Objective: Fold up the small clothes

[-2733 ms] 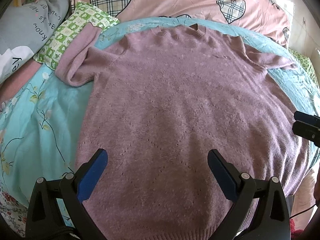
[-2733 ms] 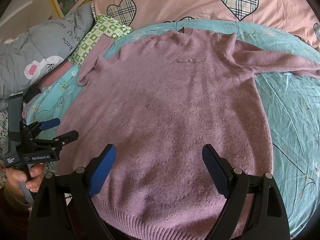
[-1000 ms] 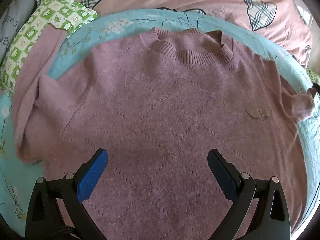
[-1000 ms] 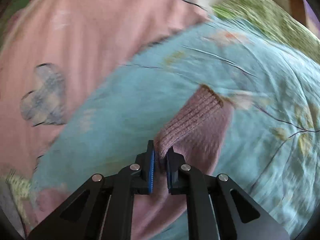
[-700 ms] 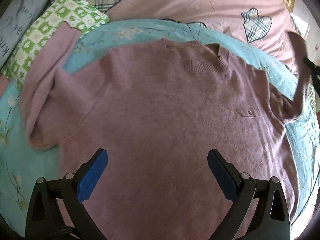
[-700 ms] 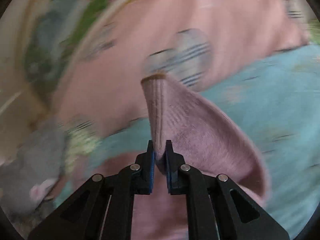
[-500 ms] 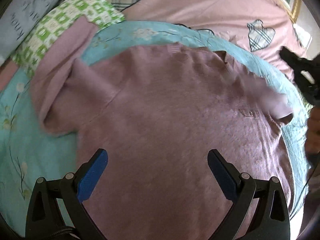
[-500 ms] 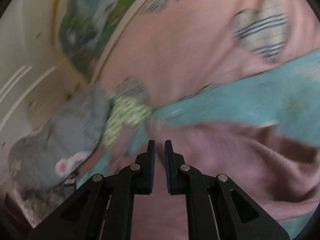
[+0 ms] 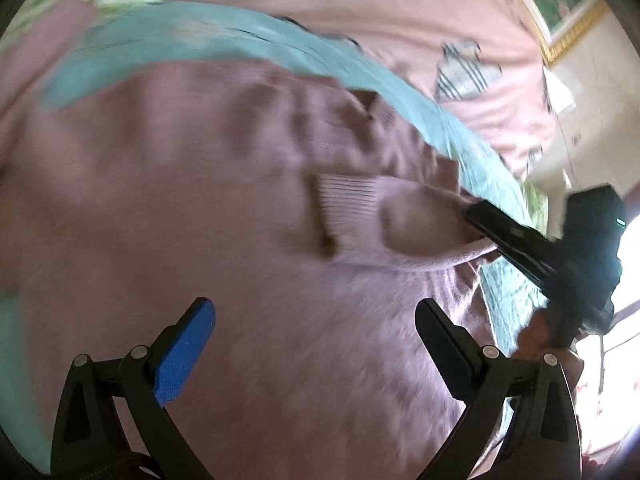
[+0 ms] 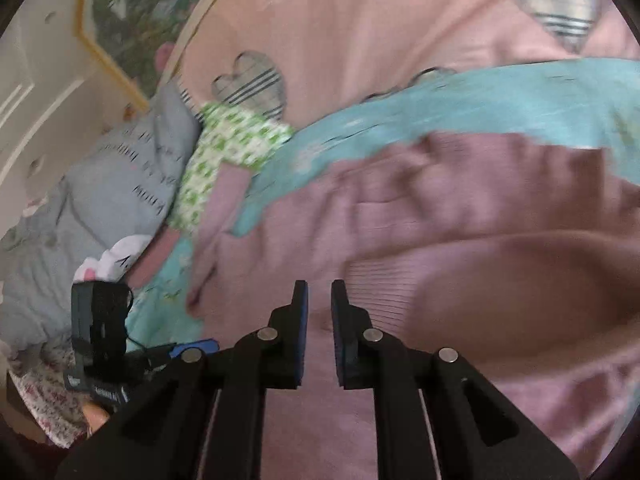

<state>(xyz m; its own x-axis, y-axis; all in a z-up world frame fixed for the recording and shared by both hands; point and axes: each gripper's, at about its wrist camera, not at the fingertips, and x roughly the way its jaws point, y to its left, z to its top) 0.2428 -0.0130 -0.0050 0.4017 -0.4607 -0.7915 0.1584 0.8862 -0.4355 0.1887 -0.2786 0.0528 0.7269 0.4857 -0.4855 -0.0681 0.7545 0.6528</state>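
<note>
Sleeve (image 9: 360,212) folded across sweater (image 9: 200,216)

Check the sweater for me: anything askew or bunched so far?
The right sleeve lies folded across the sweater chest, looped and puffed rather than flat. The left sleeve trails off onto the green checked pillow. Blur hides finer wrinkles.

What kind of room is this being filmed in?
Most likely a bedroom: a mauve sweater lies spread on a bed's teal floral sheet, with a pink heart-patterned quilt and a grey pillow behind it.
</note>
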